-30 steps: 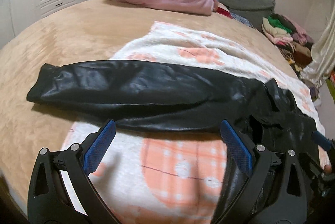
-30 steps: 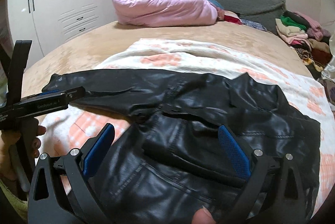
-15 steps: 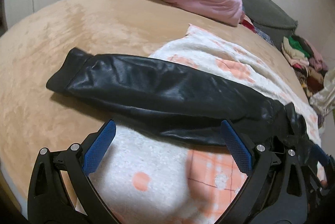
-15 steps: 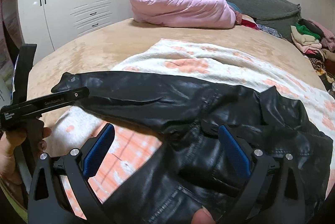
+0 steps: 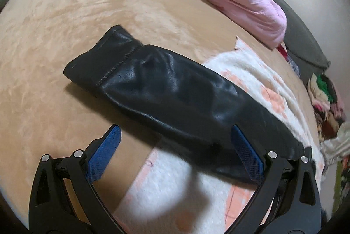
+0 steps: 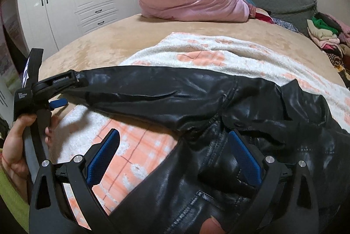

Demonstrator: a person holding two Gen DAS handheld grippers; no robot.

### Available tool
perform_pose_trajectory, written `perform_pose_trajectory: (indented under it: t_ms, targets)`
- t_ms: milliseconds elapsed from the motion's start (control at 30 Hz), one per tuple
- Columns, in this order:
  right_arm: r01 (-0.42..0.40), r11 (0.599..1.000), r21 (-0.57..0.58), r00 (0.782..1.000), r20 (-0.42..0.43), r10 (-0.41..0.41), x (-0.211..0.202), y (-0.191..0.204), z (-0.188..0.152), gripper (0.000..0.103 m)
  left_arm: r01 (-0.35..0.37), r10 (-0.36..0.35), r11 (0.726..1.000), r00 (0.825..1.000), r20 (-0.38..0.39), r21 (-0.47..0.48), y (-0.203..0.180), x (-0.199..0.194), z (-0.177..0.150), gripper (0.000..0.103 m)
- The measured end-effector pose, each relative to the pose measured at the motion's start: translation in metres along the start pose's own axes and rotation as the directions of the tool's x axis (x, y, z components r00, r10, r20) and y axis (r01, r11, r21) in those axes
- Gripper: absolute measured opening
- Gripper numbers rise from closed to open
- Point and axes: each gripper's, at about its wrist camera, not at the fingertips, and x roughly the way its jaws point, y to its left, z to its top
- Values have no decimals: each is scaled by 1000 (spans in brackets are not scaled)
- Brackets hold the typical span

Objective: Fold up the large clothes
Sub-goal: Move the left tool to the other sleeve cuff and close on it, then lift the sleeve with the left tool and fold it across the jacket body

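Jacket [image 6: 218, 107] flat on bed [image 5: 54, 15], sleeve [image 5: 153, 81] stretched left. Left gripper [image 5: 175, 153], jaws wide, empty, now nearer cuff than second ago, likely for sleeve fold. Right gripper [image 6: 175, 155] spread, empty, over jacket body.

Jacket [image 6: 218, 107] body cut off below — blanket [image 5: 170, 194] foreground blurred.
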Motion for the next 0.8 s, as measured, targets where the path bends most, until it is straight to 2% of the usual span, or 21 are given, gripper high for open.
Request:
perform_pose_trajectory:
  t_ms: [167,233,267,300,333,400,500,600,800]
  targets:
    - [9,1000,17,1000,-6,-9,0,-10,-5,99,20,-19,997,1000,21,-78,13,13,12,93]
    - [16,1000,24,1000,-9,-15,-1,-14,-7,99,47,-41,993,997,58,-108,17,15,17,93]
    - [20,999,30,1000,-10,-20,-1,-17,-9,99,62,-54,990,996,68,-125,19,17,19,89]
    - [22,999,35,1000,-11,-22,-2,-19,-10,99,68,-58,988,996,73,-138,20,18,21,75]
    - [24,999,40,1000,-12,-24,-3,-22,-12,99,64,-52,987,995,79,-146,21,19,22,66]
    - [34,998,47,999,-18,-33,-5,-27,-16,99,74,-60,986,994,93,-152,23,17,24,24]
    - [50,996,71,999,-22,-48,-10,-38,-22,99,81,-63,989,988,140,-126,18,5,26,7]
    - [58,993,106,998,-20,-56,-19,-50,-30,99,135,-118,988,973,199,-75,3,-18,27,1]
    - [96,981,170,995,-34,-92,-41,-79,-50,99,237,-236,971,931,277,32,-31,-66,24,0]
